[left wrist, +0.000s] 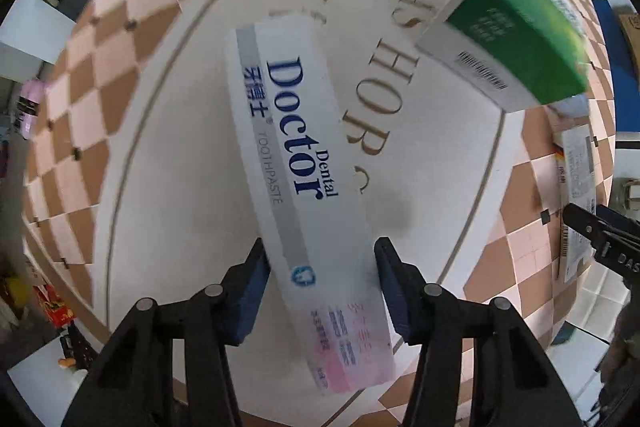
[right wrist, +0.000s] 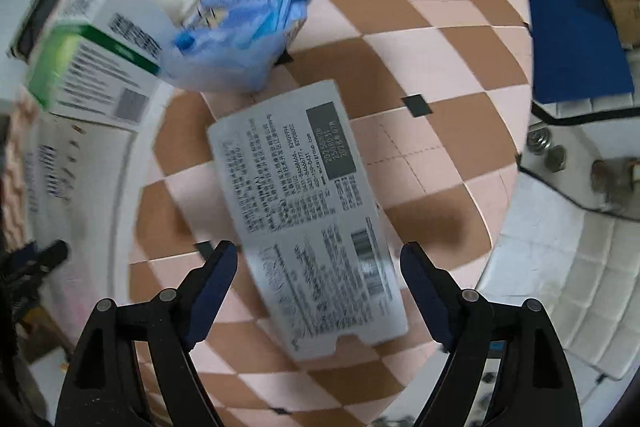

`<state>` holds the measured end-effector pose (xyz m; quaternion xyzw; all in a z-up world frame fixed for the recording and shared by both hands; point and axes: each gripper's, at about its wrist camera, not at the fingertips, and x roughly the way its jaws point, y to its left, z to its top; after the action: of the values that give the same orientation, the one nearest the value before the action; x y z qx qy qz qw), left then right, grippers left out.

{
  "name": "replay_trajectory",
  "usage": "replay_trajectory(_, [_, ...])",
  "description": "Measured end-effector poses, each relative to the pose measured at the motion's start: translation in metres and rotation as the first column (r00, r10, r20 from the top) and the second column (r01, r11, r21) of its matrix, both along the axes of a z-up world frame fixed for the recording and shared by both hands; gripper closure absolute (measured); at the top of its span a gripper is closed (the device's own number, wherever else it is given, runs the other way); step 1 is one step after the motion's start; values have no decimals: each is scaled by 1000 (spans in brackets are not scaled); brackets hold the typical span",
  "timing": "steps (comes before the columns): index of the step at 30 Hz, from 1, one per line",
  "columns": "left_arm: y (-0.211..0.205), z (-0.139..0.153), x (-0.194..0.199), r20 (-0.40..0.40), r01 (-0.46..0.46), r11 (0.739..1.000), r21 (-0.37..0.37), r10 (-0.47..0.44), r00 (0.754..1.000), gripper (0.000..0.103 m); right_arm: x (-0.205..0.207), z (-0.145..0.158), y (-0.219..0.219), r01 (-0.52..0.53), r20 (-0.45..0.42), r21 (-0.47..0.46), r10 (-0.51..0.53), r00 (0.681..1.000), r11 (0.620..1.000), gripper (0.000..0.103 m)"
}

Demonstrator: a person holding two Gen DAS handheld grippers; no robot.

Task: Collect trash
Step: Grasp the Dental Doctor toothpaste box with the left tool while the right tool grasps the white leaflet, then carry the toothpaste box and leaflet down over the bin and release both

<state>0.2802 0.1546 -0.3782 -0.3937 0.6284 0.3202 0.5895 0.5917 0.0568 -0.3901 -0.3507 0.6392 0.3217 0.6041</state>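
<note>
Left wrist view: the left gripper (left wrist: 320, 267) is straddling the toothpaste box (left wrist: 296, 179) lying on the mat (left wrist: 172, 147), jaws open, gripping nothing. Right wrist view: the right gripper (right wrist: 318, 279) is likewise straddling the flattened carton (right wrist: 304, 211). Both seem mid-approach; closing comes next.

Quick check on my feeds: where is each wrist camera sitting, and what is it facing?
Left wrist: on the left gripper, looking down at the toothpaste box; open jaws straddle it.
Right wrist: on the right gripper, looking down at the grey carton; open jaws show.
Shared: the green box and checkered floor.
</note>
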Motion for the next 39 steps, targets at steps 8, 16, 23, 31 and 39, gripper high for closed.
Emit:
replay_trajectory(8, [7,-6,-7,-20,-23,1000,16,23,1000,54,-1,-3,6,-14,29,-2,14,999,1000,18])
replay_trajectory(16, [-14,1,3,-6,46,998,46,-46,999,57,-16,8,-9,48,56,39,-50,997,998,24])
replay_trajectory(23, [-22,40,-20,12,134,983,122,-137,991,58,-60,36,-31,119,46,141,-127,991,983,24])
replay_trajectory(31, [-56,108,-81,84,294,921,256,-324,942,58,-160,98,-75,231,53,291,-257,965,928,24])
replay_trajectory(39, [-71,147,-173,180,426,847,318,-495,850,59,-311,147,-123,381,43,391,-430,902,838,24])
